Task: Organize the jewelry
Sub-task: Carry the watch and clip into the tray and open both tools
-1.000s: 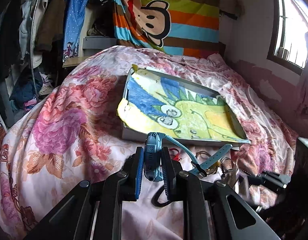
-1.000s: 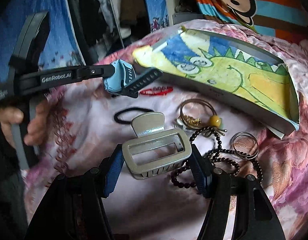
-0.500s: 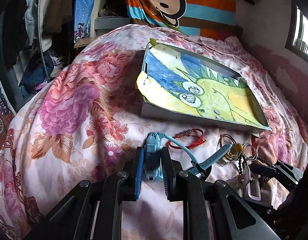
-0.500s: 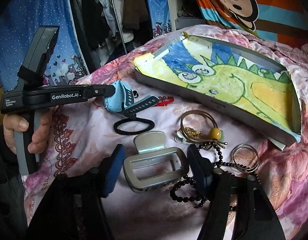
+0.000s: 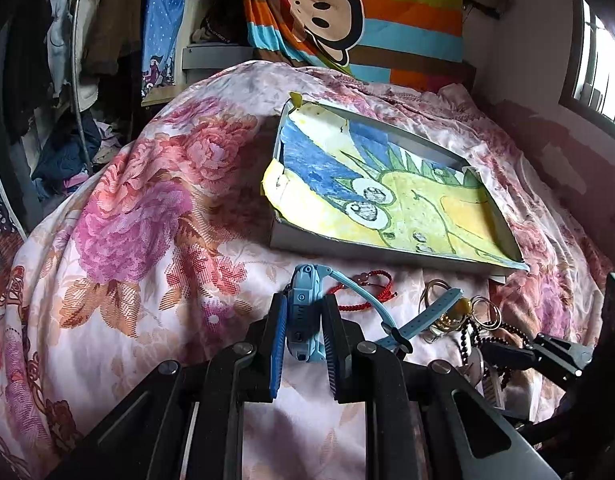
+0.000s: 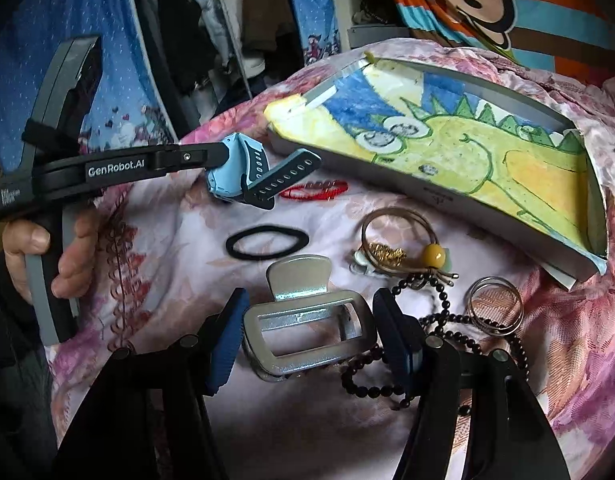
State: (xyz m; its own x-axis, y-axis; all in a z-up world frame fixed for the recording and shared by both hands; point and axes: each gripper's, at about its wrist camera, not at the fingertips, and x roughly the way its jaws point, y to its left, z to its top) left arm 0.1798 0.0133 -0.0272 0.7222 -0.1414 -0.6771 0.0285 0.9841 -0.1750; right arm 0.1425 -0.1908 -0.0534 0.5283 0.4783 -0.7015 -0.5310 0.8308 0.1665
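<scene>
right claw (image 5: 507, 350) mostly cut off at the frame edge, black bead bracelet (image 6: 435, 344) partly hidden behind its finger

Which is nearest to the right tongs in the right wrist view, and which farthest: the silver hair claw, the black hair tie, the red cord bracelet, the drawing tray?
From the right tongs:
1. Silver hair claw, between the fingers.
2. Black hair tie, just beyond, slightly left.
3. Red cord bracelet, farther up.
4. Drawing tray, at the back, to the right.
</scene>
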